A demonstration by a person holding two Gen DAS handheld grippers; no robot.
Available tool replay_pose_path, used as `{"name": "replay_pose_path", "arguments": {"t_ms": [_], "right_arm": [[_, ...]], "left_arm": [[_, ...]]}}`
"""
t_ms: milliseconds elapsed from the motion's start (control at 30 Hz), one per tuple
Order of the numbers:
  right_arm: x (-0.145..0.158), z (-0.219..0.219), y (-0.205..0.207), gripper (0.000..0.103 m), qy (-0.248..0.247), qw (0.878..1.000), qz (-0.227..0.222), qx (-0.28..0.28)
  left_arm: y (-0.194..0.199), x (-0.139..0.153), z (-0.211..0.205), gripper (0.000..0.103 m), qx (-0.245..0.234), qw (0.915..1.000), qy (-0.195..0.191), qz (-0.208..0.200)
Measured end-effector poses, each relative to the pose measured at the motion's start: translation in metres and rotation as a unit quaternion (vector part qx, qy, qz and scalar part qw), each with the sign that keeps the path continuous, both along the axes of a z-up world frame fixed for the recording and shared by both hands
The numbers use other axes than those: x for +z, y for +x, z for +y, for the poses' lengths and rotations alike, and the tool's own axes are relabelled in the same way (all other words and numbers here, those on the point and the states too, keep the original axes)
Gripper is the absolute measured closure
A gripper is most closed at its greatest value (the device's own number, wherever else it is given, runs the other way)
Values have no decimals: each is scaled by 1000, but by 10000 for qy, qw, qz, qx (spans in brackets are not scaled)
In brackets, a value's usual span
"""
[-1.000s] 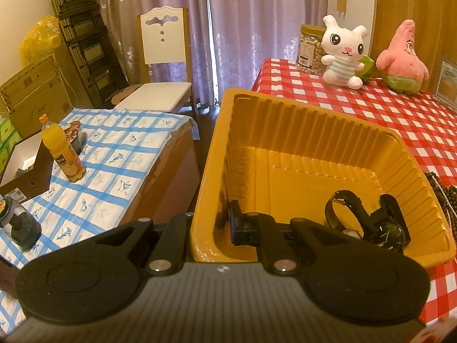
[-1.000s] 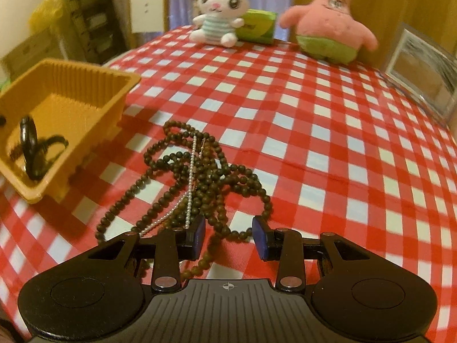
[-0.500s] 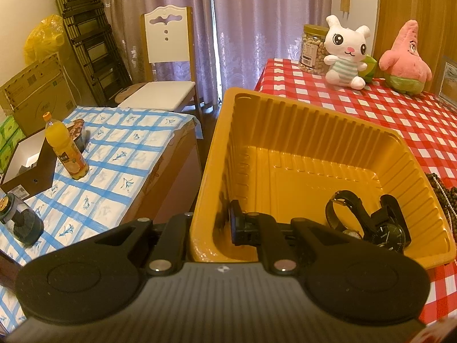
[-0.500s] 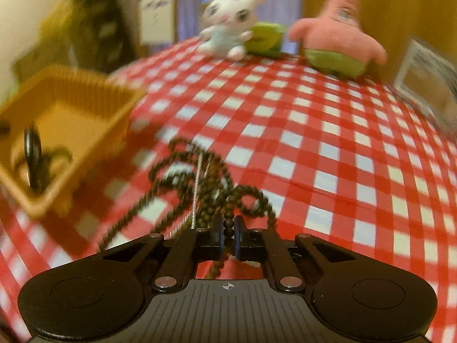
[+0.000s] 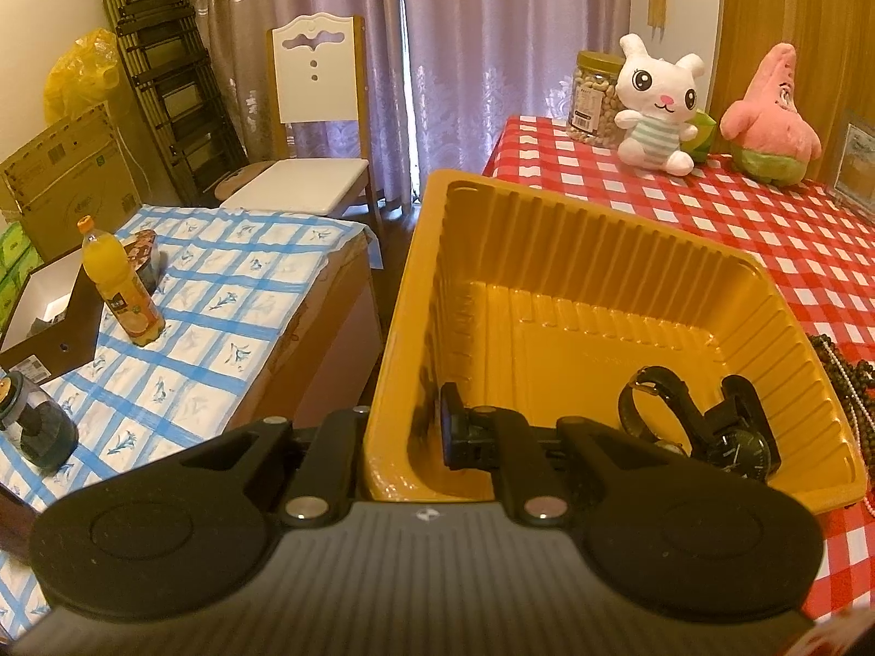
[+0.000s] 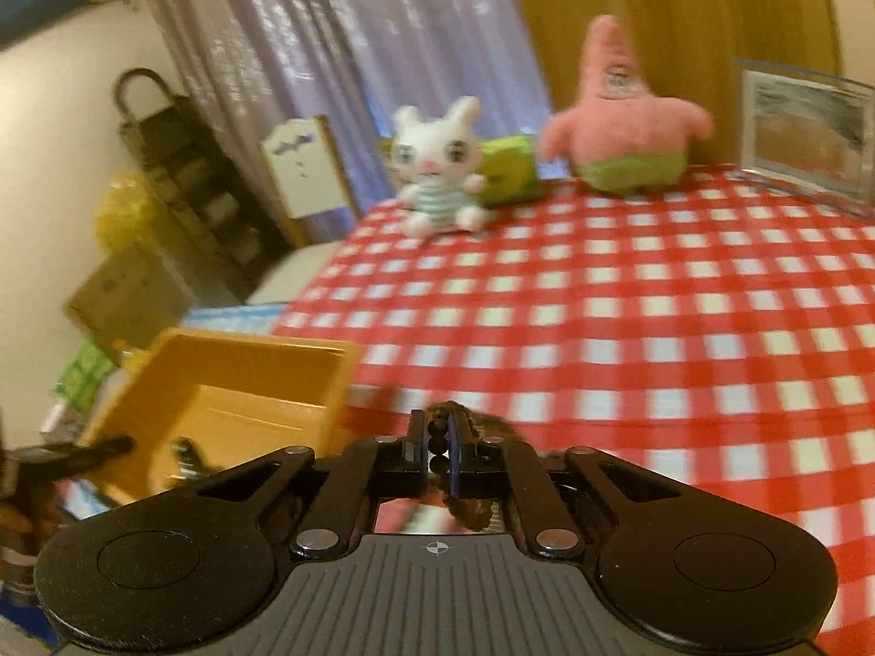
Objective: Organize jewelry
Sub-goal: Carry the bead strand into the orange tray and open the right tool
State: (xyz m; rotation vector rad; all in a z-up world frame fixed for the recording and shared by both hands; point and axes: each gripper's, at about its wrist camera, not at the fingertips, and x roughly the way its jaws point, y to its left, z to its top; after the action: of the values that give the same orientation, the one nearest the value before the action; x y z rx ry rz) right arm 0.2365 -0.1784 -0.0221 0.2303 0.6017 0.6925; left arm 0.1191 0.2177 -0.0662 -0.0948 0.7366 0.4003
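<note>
The left claw (image 5: 402, 434) is clamped on the near left wall of the yellow tray (image 5: 590, 251), one finger outside and one inside. The tray sits at the left edge of the red-checked counter (image 5: 765, 229) with two black watches (image 5: 705, 426) in its near right corner. Just beside the tray's right wall lie dark beads (image 5: 842, 377) and a thin white strand. The right claw (image 6: 437, 451) is pinched together on a beaded necklace (image 6: 437, 443) – round dark beads show between its pads – and the rest of the necklace is mostly hidden behind the claw, with the tray to its left – that view is blurred
</note>
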Motion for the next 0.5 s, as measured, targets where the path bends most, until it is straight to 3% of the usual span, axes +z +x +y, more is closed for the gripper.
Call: {"name": "replay_pose_path", "arguments": {"t_ms": [300,500], "right_arm": [[3,89,-5,96,315,9942,75,1030],[-10,133,5,96,126,9928,208,1177]], "left_arm": [[0,-1,1,93,-20,10000,-74,-41],[-1,0,3,93,-41,9998,-164,-97]]}}
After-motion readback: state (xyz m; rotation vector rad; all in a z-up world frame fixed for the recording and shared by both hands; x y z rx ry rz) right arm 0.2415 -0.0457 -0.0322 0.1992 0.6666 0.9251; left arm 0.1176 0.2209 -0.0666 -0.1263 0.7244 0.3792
